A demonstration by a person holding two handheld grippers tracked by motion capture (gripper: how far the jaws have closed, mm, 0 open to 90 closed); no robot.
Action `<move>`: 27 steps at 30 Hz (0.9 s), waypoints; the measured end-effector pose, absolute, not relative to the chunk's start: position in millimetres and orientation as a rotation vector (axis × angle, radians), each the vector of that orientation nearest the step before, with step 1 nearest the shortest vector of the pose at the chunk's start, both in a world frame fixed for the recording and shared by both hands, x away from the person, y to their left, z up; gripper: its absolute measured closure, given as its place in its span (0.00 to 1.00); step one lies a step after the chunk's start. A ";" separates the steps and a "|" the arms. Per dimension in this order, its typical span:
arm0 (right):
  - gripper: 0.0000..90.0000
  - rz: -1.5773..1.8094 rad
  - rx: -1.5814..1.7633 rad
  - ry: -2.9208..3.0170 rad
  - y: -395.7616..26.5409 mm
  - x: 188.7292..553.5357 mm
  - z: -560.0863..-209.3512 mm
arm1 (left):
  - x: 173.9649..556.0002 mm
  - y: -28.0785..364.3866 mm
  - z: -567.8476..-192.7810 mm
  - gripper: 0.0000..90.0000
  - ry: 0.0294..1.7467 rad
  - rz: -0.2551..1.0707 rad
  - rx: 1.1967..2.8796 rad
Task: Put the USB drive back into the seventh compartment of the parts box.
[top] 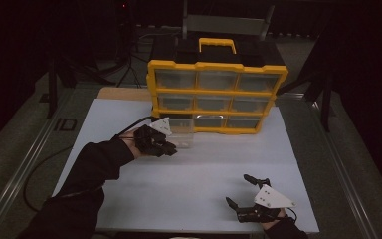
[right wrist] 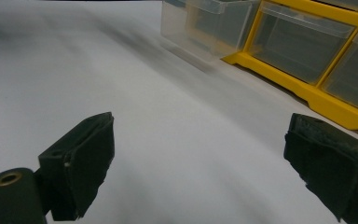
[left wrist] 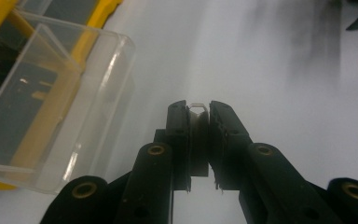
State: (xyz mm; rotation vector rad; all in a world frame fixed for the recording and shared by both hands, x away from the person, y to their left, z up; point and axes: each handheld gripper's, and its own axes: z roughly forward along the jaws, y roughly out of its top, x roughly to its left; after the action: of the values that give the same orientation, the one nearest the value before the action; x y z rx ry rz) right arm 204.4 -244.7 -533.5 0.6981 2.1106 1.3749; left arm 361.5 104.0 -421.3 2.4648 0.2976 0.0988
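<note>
- Dim on the high view; hard to read what sits between the tips of the left gripper (top: 165, 148), dark against the dark sleeve (top: 97, 164).
- Closer in, on the left gripper view: a small pale piece (left wrist: 198, 112) pinched between the pads, just its top edge peeking out at 12 o'clock, the rest buried between the black jaws. What kind of piece it is, impossible to say.
- Jaws narrow there, pressed on that piece from 9 and 3 o'clock.
- Clear drawer (left wrist: 42, 102) at 10 o'clock from those jaws, pulled out onto the white sheet (left wrist: 279, 70), cut off by the frame's left edge; contents not readable through the plastic.
- On the high view, same clear drawer (top: 181, 134) just past the left gripper's tips at 1 o'clock, standing before the lower left slot of the yellow organizer (top: 217, 94).
- Right gripper (top: 239, 190) down at 5 o'clock on the sheet, well apart from the pinched piece.
- Right gripper view: pads (right wrist: 91, 163) spread wide, nothing between them but bare sheet; right pad cut off by the frame edge.
- Organizer bins blurred at 1 o'clock in that view, insides murky.
</note>
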 end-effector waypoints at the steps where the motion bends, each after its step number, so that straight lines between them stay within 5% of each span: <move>1: 0.10 1.373 0.696 2.110 -244.8 204.4 -533.4 | 362.1 103.8 -419.8 0.88 0.301 0.104 2.463; 27: 0.10 1.378 0.705 2.106 -244.7 204.3 -533.5 | 382.1 101.0 -396.6 0.88 0.441 0.186 2.384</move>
State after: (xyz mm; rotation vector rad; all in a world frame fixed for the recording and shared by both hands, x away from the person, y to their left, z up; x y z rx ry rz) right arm 204.3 -244.7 -533.5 0.7052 2.1056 1.3778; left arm 382.1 101.0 -396.6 2.3838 0.4410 0.1860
